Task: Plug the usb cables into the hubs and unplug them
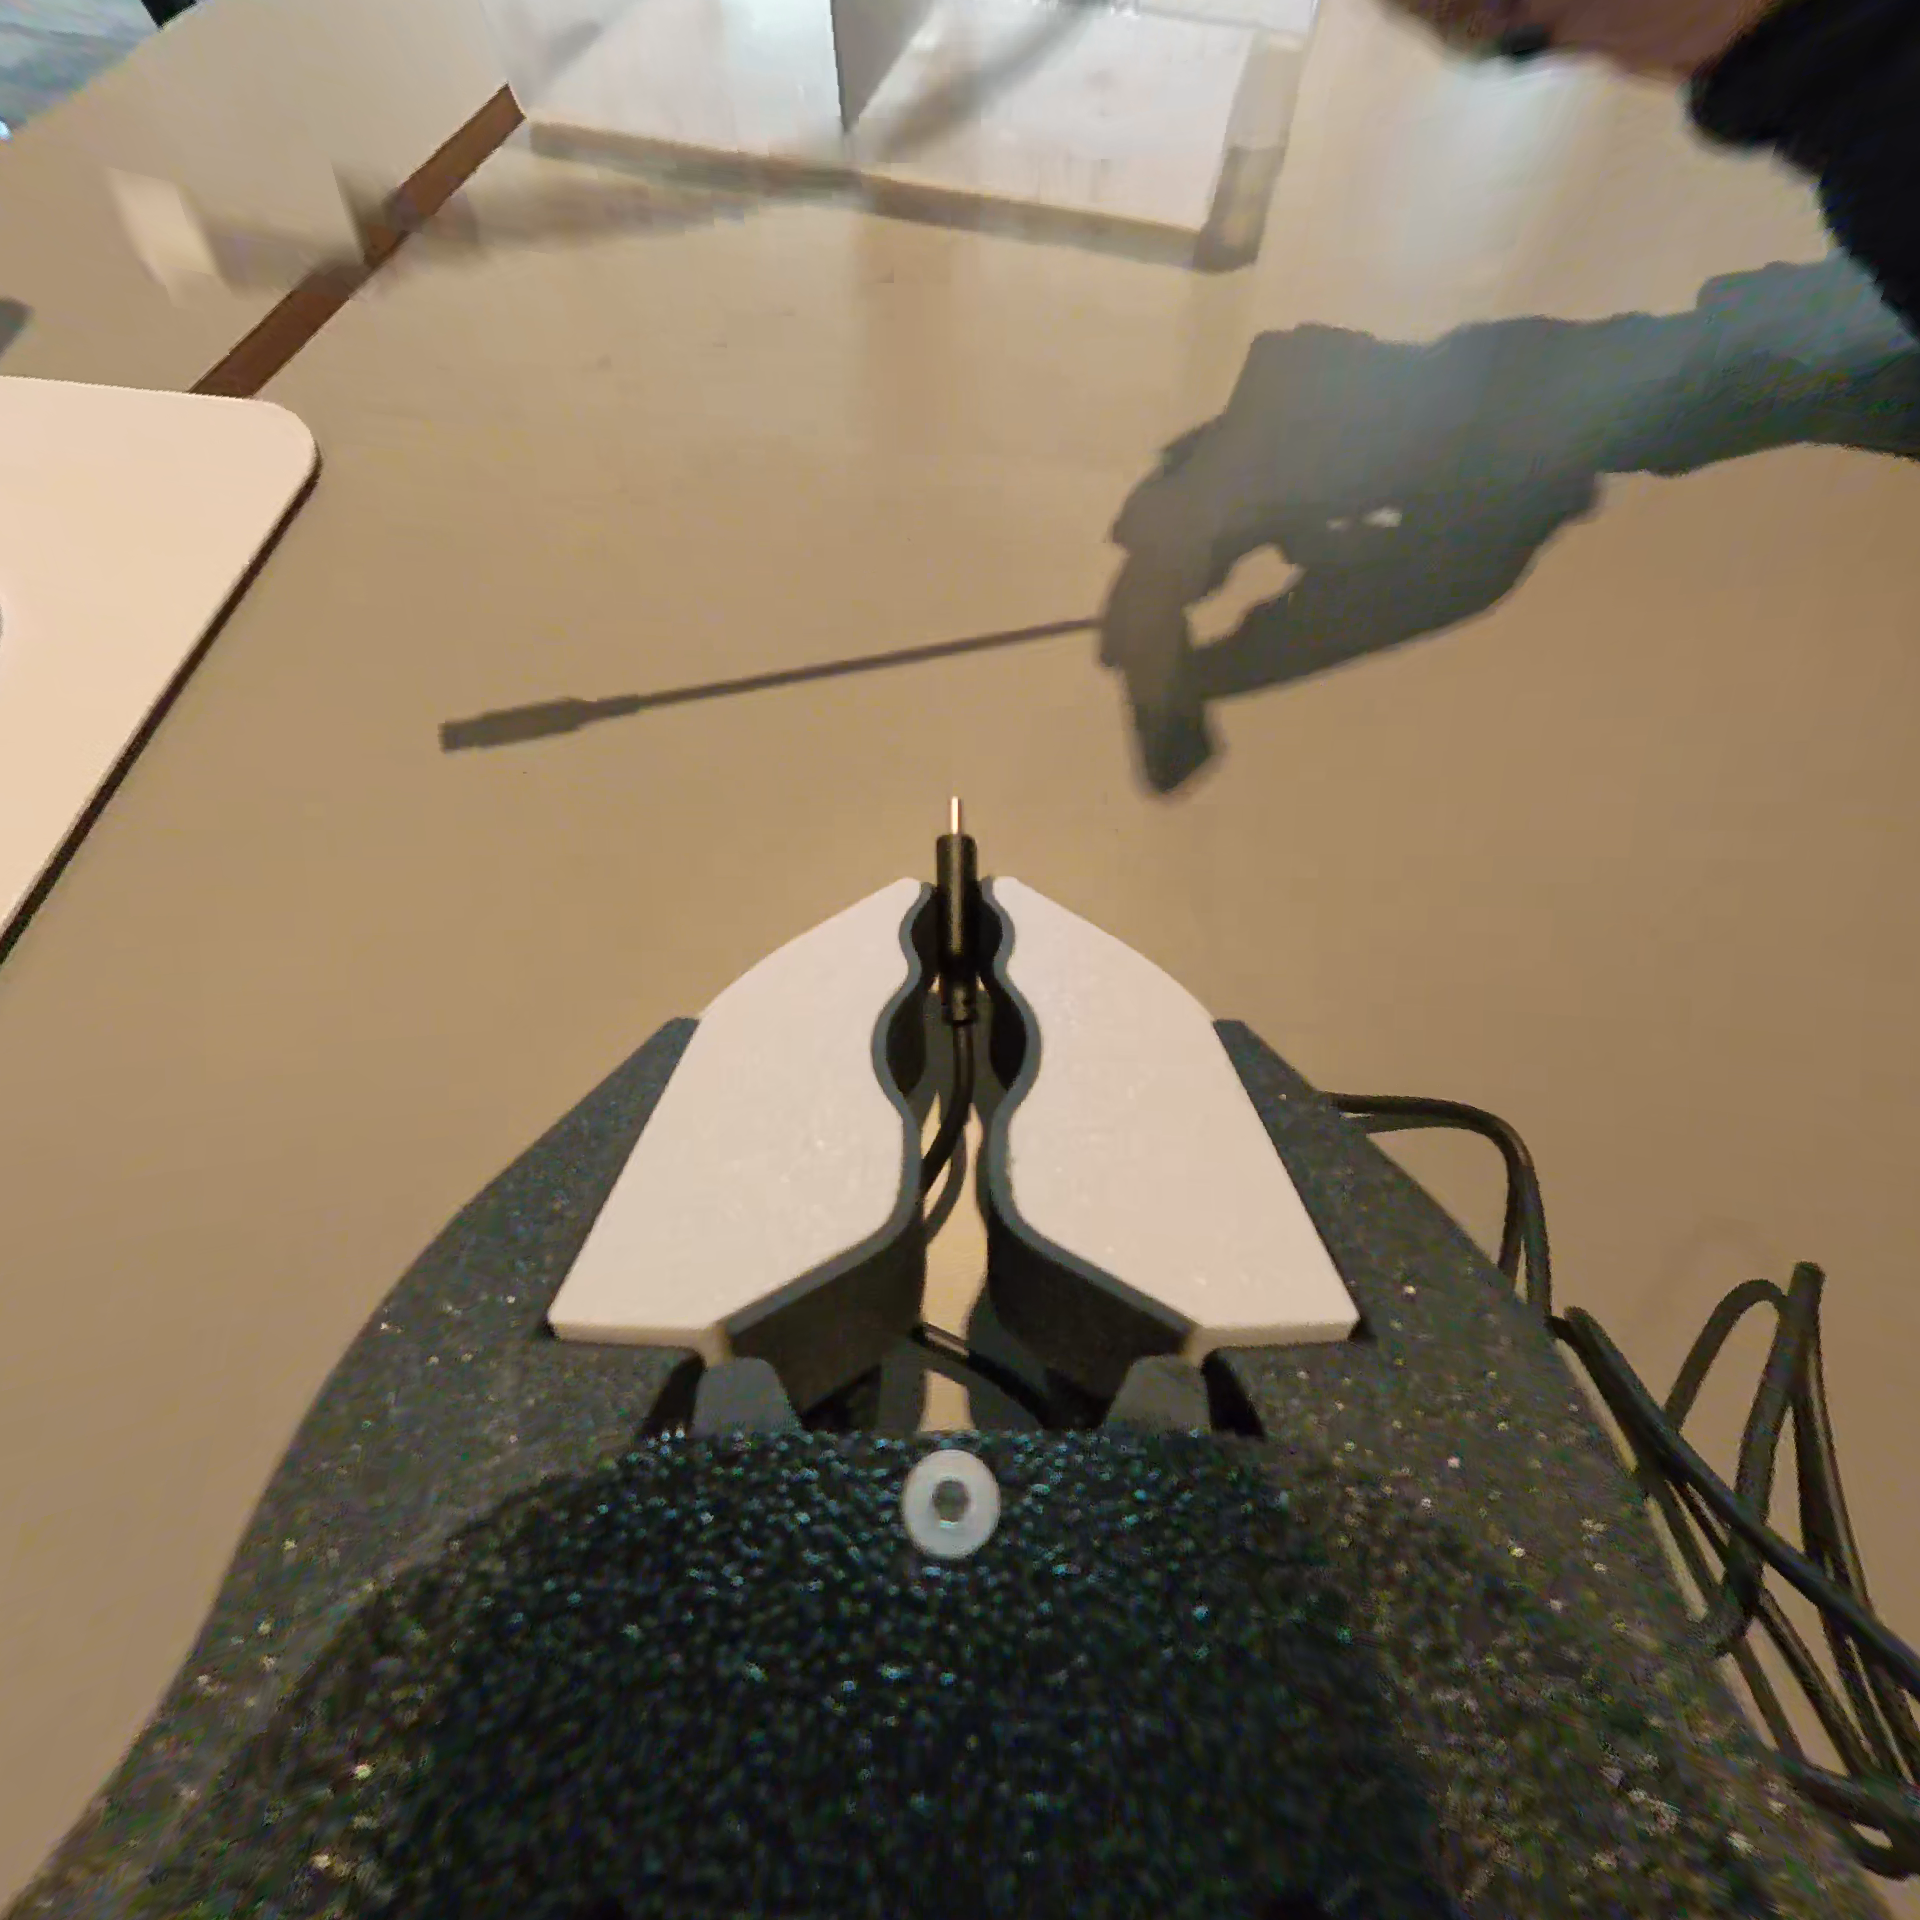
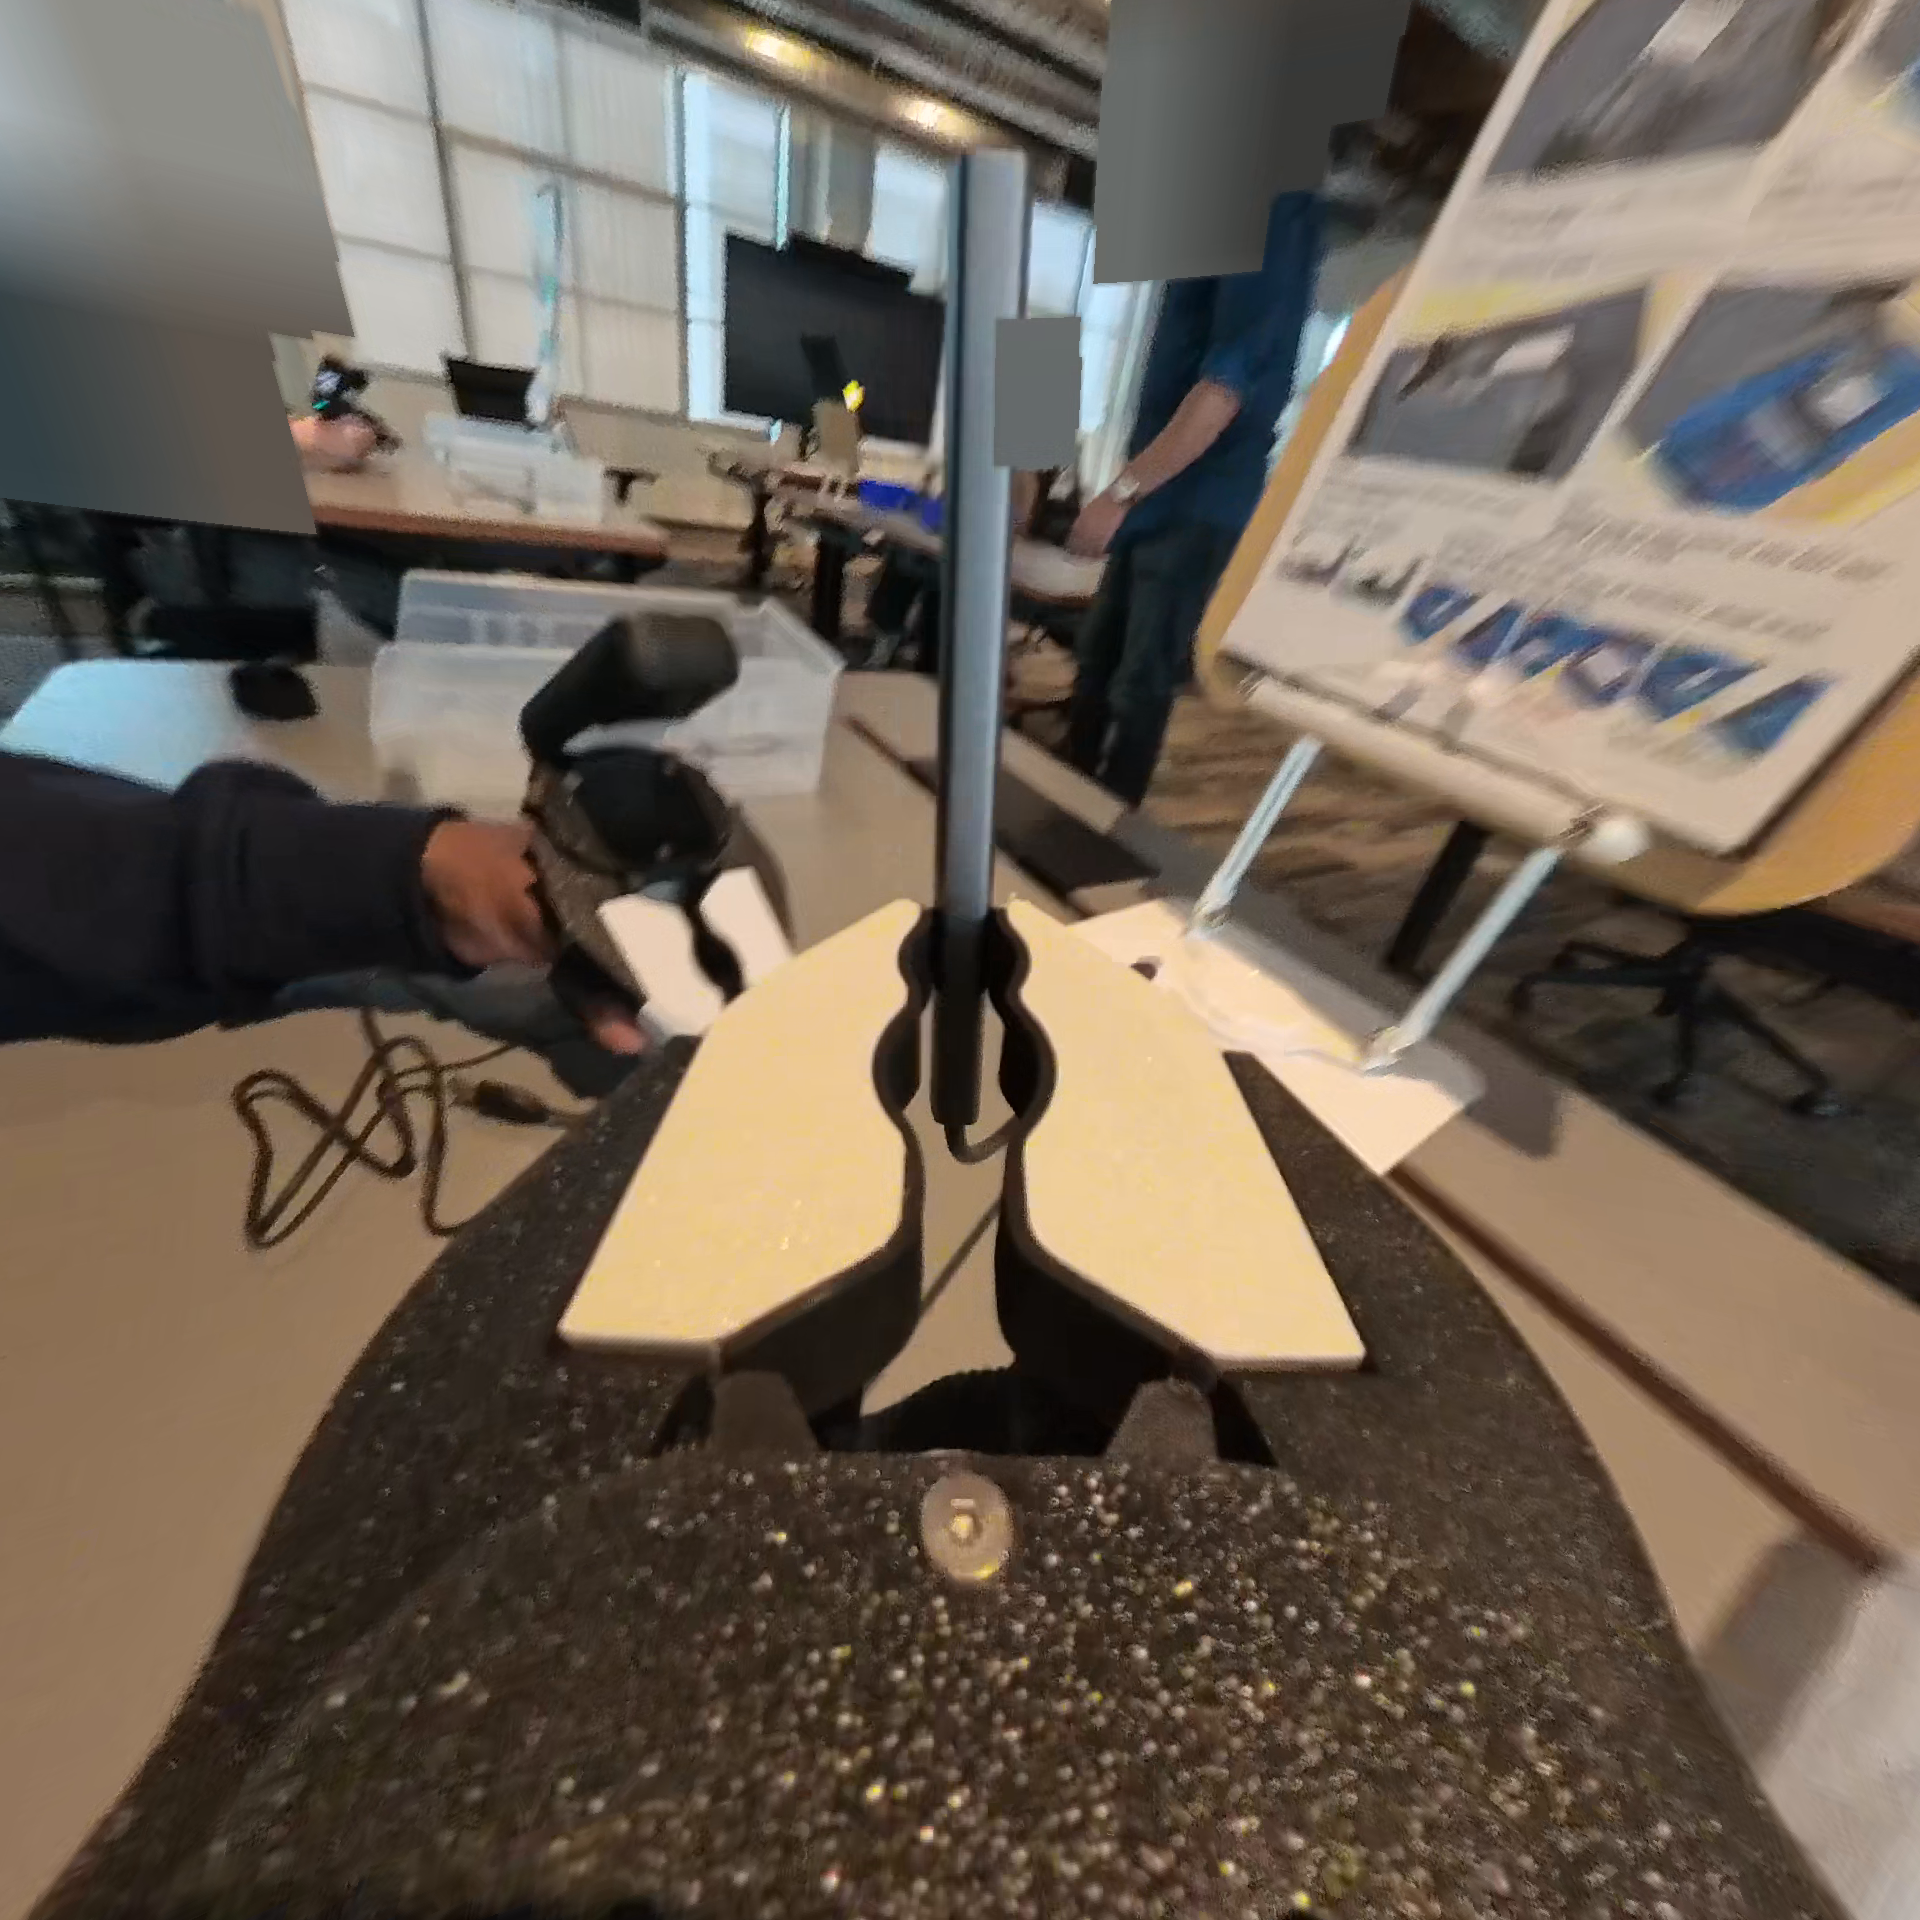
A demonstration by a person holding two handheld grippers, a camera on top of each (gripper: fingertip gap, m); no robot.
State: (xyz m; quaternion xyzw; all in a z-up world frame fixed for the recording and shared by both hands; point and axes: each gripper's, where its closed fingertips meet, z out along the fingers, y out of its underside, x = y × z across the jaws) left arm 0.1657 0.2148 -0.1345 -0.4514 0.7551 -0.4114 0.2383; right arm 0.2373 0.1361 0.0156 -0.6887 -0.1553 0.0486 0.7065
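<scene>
In the left wrist view my left gripper (image 1: 954,896) is shut on a black USB plug (image 1: 954,914). The plug's metal tip sticks out past the fingertips, above the tan table (image 1: 727,520). The plug's black cable (image 1: 1756,1455) runs back under the gripper and lies coiled at the right. In the right wrist view my right gripper (image 2: 966,920) is shut on a long slim grey hub (image 2: 977,520), seen edge-on and pointing forward, above the table. The hub's short black lead (image 2: 971,1143) loops between the fingers. The left gripper (image 2: 717,961), held by a hand, shows at the left, with the cable coil (image 2: 343,1122) below it.
A white rounded pad (image 1: 125,582) lies at the left table edge. A clear box (image 1: 894,125) stands at the back. The right gripper and hub cast a shadow (image 1: 1299,582) on the table. A poster board (image 2: 1579,468) on a stand is at the right, with clear bins (image 2: 582,665) behind. Spacing between my two grippers at the tips: around 20 cm.
</scene>
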